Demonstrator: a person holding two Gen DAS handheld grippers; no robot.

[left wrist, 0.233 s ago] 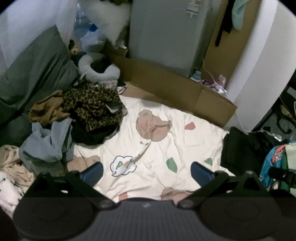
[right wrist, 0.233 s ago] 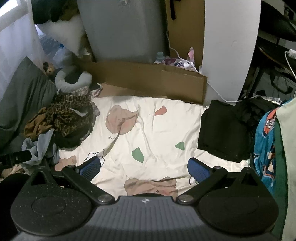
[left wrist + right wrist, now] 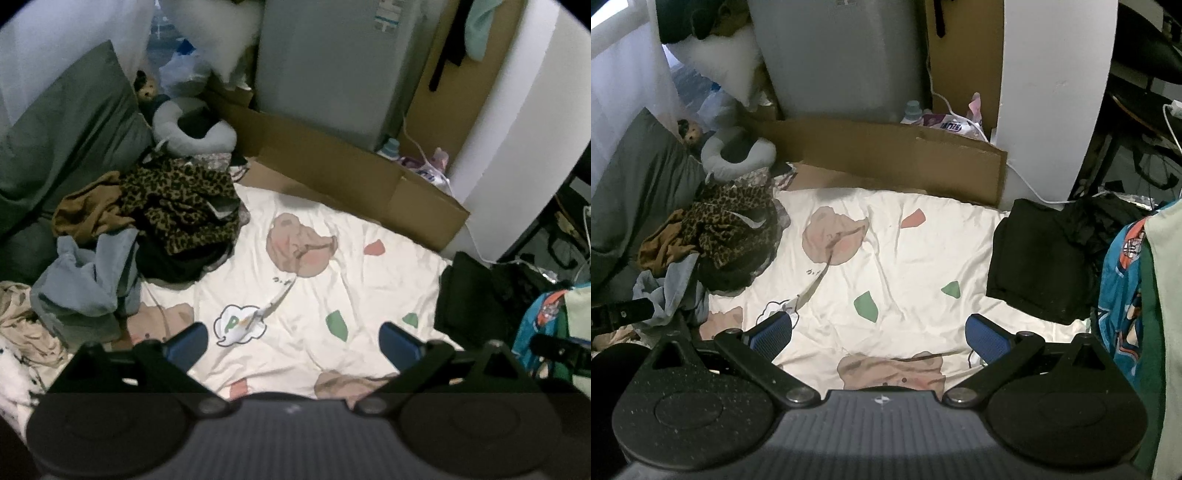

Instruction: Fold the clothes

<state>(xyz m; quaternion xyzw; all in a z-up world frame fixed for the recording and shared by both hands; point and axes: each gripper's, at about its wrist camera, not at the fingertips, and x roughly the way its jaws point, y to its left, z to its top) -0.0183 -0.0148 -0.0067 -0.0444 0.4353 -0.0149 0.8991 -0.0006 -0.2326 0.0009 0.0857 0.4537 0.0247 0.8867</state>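
Clothes (image 3: 155,221) sit heaped at the bed's (image 3: 314,295) left edge; a flat black garment (image 3: 1034,258) lies at its right. I hold left claw (image 3: 293,341) and right claw (image 3: 879,334) apart, empty, over the printed sheet. Whether between garments or finished, I cannot judge.

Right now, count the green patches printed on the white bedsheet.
2. The larger green patch lies mid-sheet, just ahead of the right gripper; the smaller green patch lies further right, near the folded black garment. Clothes may hide more.

A cardboard box (image 3: 886,155) stands before a grey appliance (image 3: 842,55).
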